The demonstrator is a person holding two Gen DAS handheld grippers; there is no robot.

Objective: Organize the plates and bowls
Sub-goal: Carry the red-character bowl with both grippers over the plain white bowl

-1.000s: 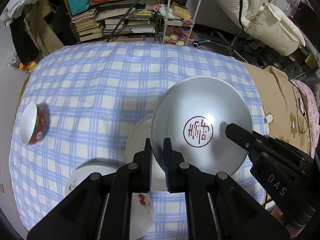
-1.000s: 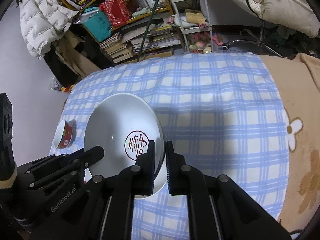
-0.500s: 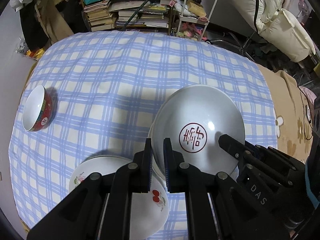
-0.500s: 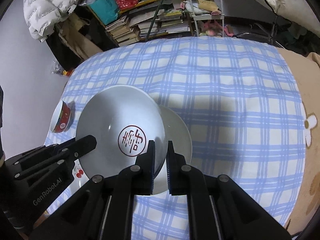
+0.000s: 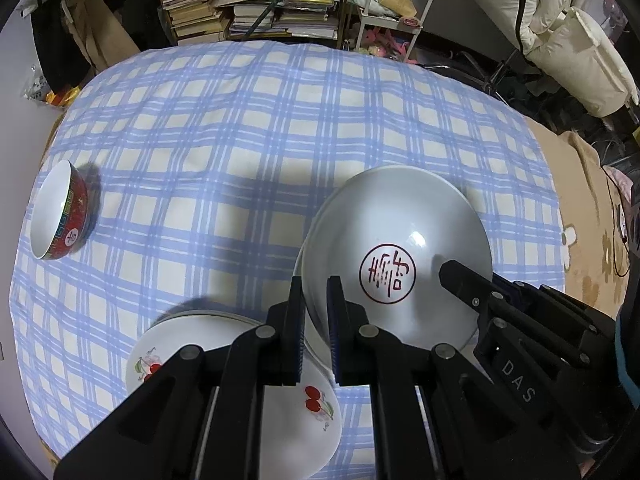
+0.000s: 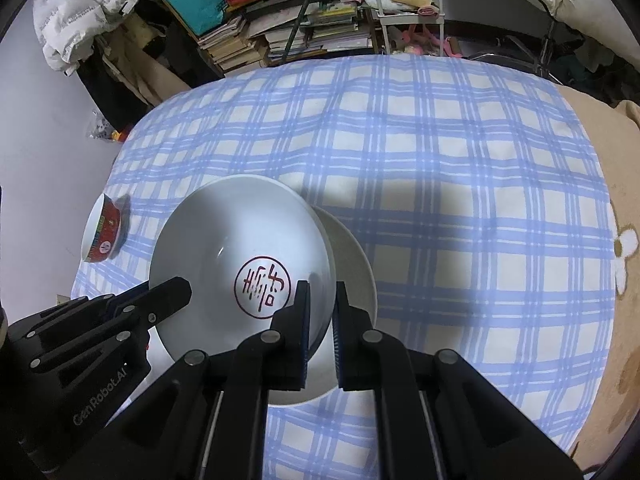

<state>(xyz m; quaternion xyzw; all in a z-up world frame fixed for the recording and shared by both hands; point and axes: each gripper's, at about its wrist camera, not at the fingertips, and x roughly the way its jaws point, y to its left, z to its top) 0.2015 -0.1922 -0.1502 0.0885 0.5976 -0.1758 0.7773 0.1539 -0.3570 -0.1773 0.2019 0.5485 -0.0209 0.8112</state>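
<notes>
1. Covering the counter (image 5: pixel 280 128) is a blue-and-white checked cloth (image 6: pixel 460 184); bookshelves (image 6: pixel 280 28) and a white cart (image 5: pixel 396 4) stand behind.
2. Left gripper (image 5: pixel 316 312) and right gripper (image 6: pixel 320 312) each pinch, fingers nearly closed, opposite rims of the white bowl with a red seal (image 5: pixel 396 264).
3. That bowl sits over a white plate (image 6: pixel 352 256).
4. Cherry-print plate (image 5: pixel 236 364) lies beside; red bowl (image 5: pixel 60 212) stands well apart.

I see a surface under a blue-and-white checked cloth (image 5: pixel 248 128), a tan flowered blanket (image 6: pixel 624 264) at its right edge. On the checks — a red bowl (image 5: pixel 60 216) tipped on its side at far left, a cherry-printed plate (image 5: pixel 168 344) near me, a plain white plate (image 6: pixel 352 264) at centre.
</notes>
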